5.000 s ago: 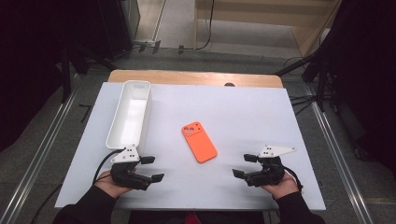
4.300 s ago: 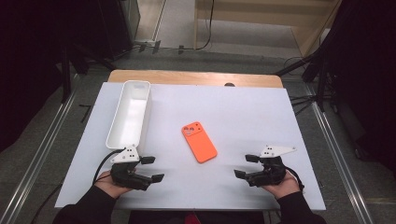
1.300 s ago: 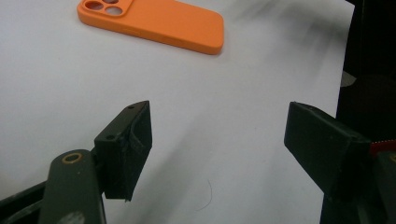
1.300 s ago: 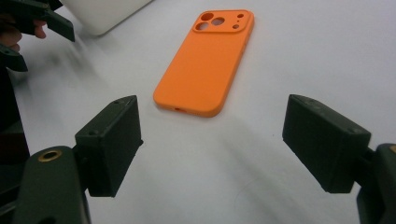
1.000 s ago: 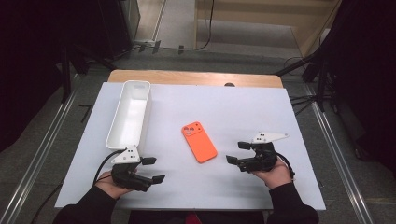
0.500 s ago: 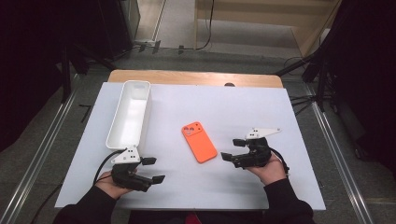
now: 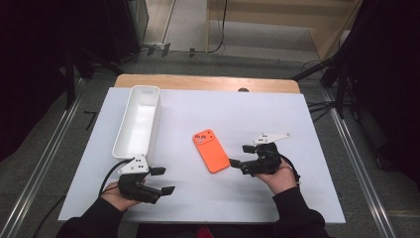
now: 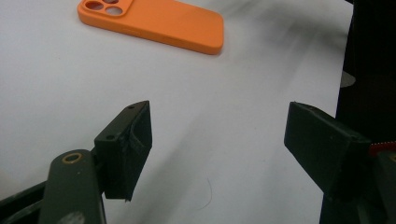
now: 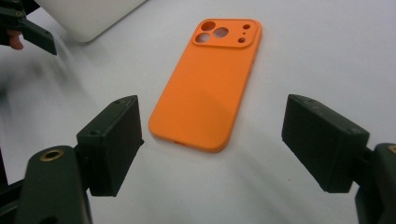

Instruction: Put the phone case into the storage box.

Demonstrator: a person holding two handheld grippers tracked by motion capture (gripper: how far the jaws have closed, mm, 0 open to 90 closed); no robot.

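Right gripper (image 7: 237, 156) is released, jaws wide, just beside the orange phone case (image 7: 211, 150) mid-table, which sits to its left, long axis toward the far edge. Left gripper (image 7: 162, 181) also released, near the front edge below the white tray (image 7: 148, 96), farther off.

We identify the setting as a lab or recording studio. A white sheet (image 7: 247, 114) covers a wooden table (image 7: 208, 82) at frame centre. Metal floor rails (image 7: 42, 163) run along the left and right edges. Black stand legs (image 7: 322, 74) occupy the upper right, and cables (image 7: 218, 29) cross the floor at top centre.
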